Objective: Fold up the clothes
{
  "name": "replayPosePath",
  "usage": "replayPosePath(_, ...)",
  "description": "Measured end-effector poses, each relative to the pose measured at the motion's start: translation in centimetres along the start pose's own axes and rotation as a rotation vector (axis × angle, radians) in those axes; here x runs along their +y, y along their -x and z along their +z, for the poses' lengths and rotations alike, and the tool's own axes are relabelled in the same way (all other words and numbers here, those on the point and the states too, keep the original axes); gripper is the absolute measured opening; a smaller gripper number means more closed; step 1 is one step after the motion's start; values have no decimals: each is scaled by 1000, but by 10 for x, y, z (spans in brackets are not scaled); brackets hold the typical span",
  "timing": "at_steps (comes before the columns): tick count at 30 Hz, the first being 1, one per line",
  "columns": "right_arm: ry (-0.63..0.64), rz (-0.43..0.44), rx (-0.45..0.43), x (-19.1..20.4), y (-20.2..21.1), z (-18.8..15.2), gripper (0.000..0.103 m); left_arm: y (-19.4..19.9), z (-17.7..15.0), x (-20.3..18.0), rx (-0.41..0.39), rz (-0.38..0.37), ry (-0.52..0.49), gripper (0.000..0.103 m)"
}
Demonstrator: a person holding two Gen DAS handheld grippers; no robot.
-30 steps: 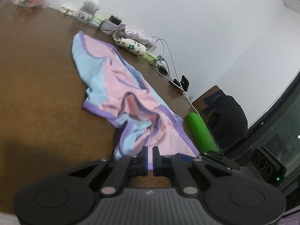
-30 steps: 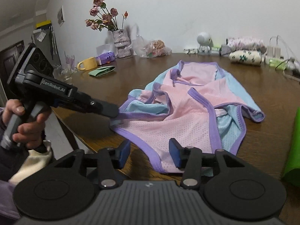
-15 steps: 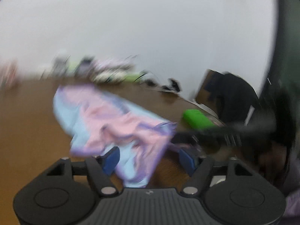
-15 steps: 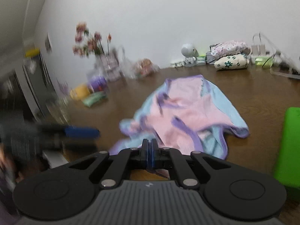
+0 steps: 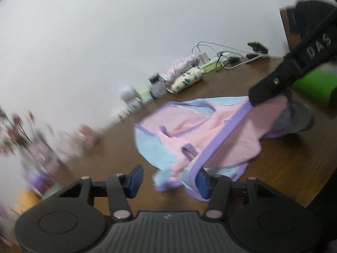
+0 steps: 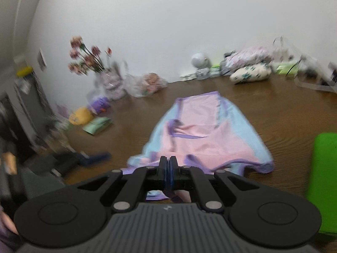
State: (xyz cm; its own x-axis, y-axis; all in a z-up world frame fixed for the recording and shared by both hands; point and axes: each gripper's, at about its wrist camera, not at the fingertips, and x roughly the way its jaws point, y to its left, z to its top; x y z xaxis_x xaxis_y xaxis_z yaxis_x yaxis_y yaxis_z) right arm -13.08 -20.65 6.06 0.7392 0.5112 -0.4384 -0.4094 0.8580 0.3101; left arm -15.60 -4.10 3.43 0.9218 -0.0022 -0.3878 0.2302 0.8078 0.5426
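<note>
While the garment (image 6: 202, 135) is stretched over the table (image 6: 284, 113), its near hem is gripped by the right gripper (image 6: 168, 168).

A clean fold is judged to need the second hem corner taken before any lift, with the purple trim kept taut between both grips. The right jaws are seen pressed together on the purple edge. The left gripper (image 5: 168, 179) is held about half open, its jaws having just been closing; cloth lies between them, touching one pad, not yet pinched.
</note>
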Motion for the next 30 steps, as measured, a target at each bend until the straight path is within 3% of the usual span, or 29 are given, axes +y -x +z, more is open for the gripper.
replayPosePath(2, 46, -42, 9, 8, -2, -7, 3, 4, 2, -8, -33, -44, -29, 52)
replayPosePath(3, 60, -51, 10, 11, -3, -9, 3, 5, 1, -12, -40, -75, -42, 48)
replayPosePath(6, 139, -120, -14, 23, -3, -15, 4, 3, 0, -18, -20, -133, -43, 7)
replayPosePath(10, 267, -310, -39, 32, -10, -28, 13, -5, -5, -5, 39, -100, 44, 4)
replayPosePath(13, 315, -424, -34, 36, -14, -40, 19, -5, -1, 19, 50, -120, 185, 4)
replayPosePath(15, 362, -518, -51, 44, -15, -47, 33, -4, 3, 34, 53, -168, 268, 4)
replayPosePath(16, 379, -522, -63, 48, -12, -49, 33, -2, 5, 41, 53, -206, 307, 4)
replayPosePath(17, 382, -470, -84, 53, -6, -50, 33, -1, 7, 48, 52, -250, 345, 4)
replayPosePath(20, 385, -232, -127, 69, 14, -55, 37, -1, 18, 61, 31, -337, 396, 4)
replayPosePath(21, 402, -197, -121, 74, 14, -59, 38, -1, 22, 65, 22, -364, 410, 4)
replayPosePath(23, 451, -196, -96, 81, 3, -67, 38, -1, 30, 72, 6, -417, 437, 4)
replayPosePath(26, 451, -271, -37, 76, -20, -74, 37, 1, 36, 74, -11, -413, 424, 4)
replayPosePath(28, 446, -343, 6, 70, -32, -77, 26, 4, 36, 74, -11, -401, 411, 4)
replayPosePath(29, 437, -356, 19, 67, -31, -77, 11, 5, 35, 75, -6, -392, 407, 4)
replayPosePath(30, 416, -339, 27, 65, -22, -73, 8, 11, 35, 80, -13, -392, 409, 4)
